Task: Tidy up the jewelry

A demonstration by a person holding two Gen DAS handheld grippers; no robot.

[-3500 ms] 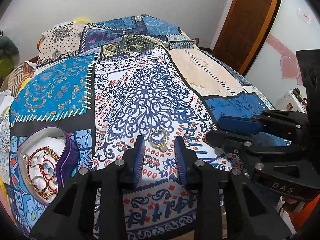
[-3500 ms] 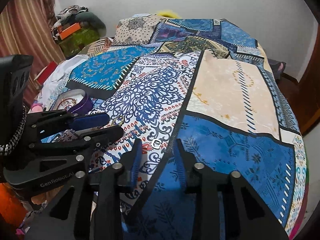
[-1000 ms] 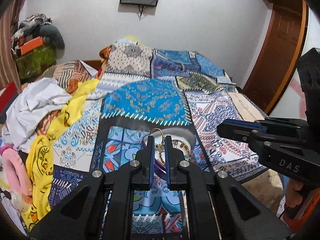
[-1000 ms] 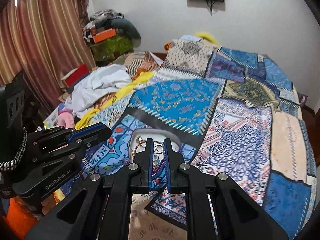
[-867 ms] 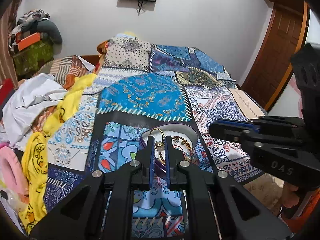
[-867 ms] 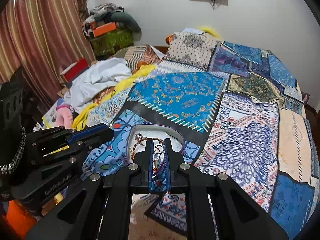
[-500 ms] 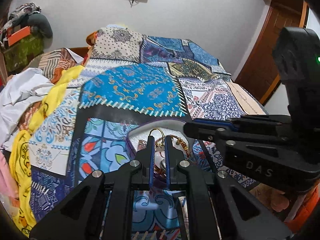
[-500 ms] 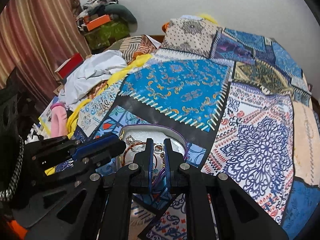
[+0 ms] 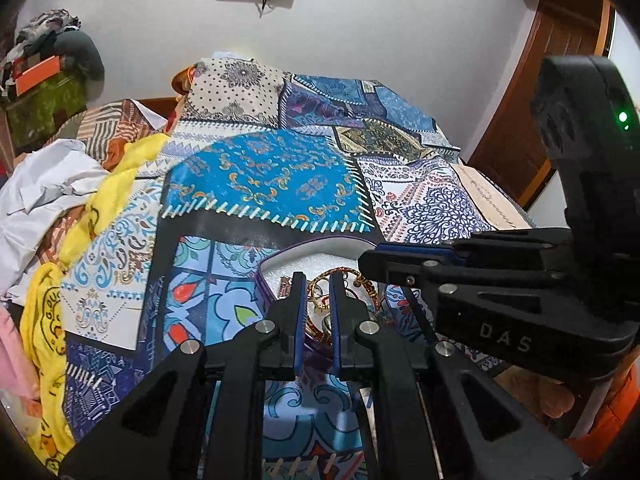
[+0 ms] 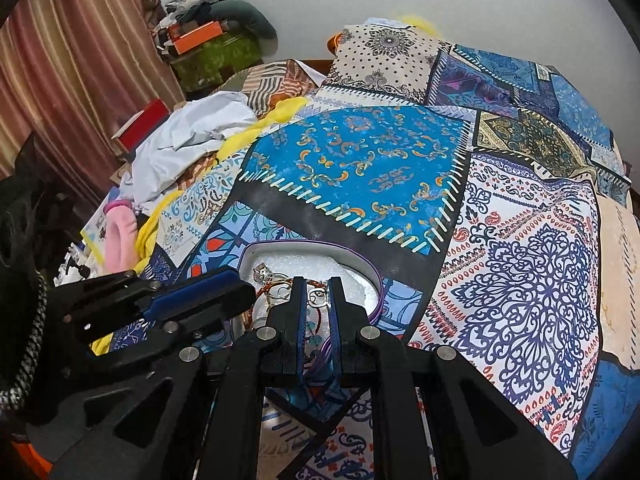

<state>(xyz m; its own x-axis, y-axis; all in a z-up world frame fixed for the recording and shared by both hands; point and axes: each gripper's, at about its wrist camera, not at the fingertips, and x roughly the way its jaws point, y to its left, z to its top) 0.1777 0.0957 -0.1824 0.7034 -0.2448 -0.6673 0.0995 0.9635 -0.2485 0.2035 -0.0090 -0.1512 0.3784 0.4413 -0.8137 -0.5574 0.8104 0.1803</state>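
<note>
While both claws are poised over the purple-rimmed jewelry box, the left claw is seen nearly closed on a gold bangle, and the right claw nearly closed on a small silver ring. Red and gold bracelets are heaped inside the box, on its white lining. Beyond the box, the patchwork bedspread is spread over the bed; left of the box, white and yellow clothes are piled.
</note>
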